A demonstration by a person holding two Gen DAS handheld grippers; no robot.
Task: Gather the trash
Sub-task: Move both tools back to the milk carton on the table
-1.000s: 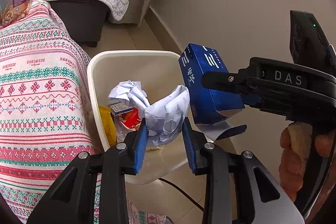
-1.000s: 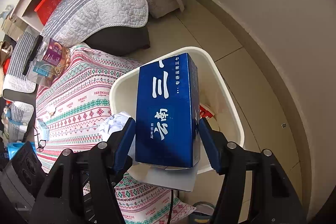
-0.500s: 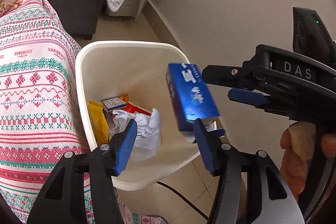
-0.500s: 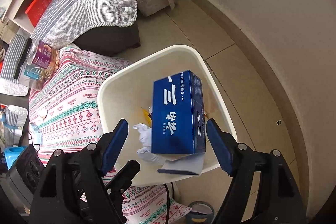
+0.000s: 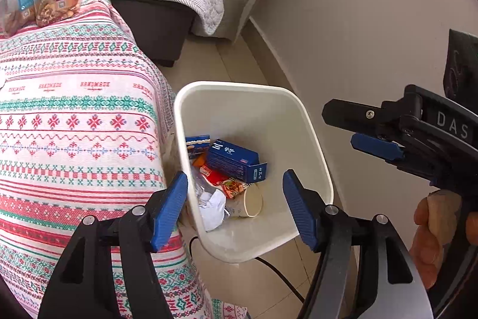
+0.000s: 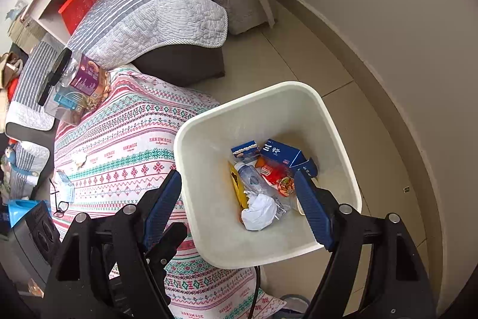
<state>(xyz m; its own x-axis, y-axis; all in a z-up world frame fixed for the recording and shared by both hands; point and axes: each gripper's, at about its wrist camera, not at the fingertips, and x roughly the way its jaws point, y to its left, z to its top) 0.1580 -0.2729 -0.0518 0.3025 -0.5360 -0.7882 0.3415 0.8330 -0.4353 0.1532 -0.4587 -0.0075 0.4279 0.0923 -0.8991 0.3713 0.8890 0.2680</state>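
From the left wrist view, the left gripper (image 5: 236, 199) hangs over the white bin (image 5: 313, 139) with its jaws spread wide, having just been opening, and nothing sits between the blue pads (image 5: 170, 208). Below and ahead of them, inside the bin, lie the blue box (image 5: 233, 159), a crumpled white paper (image 5: 213, 207), a paper cup (image 5: 249, 201) on its side and a red wrapper (image 5: 222, 181) (all loose on the bin floor). To the left of the fingers runs the patterned cloth (image 5: 74, 124); to the right the right gripper (image 5: 358, 127) reaches in, a hand (image 5: 433, 232) on its handle. From the right wrist view, the right gripper (image 6: 239, 205) is likewise parted, its jaws having just been opening, and it holds nothing. The white bin (image 6: 269, 97) stands under and ahead of the fingers, and the blue box (image 6: 280, 154) rests in it ahead of the right finger, beside a clear plastic bottle (image 6: 251, 175) and the crumpled white paper (image 6: 258, 210). The patterned cloth (image 6: 125, 145) spreads to the left.
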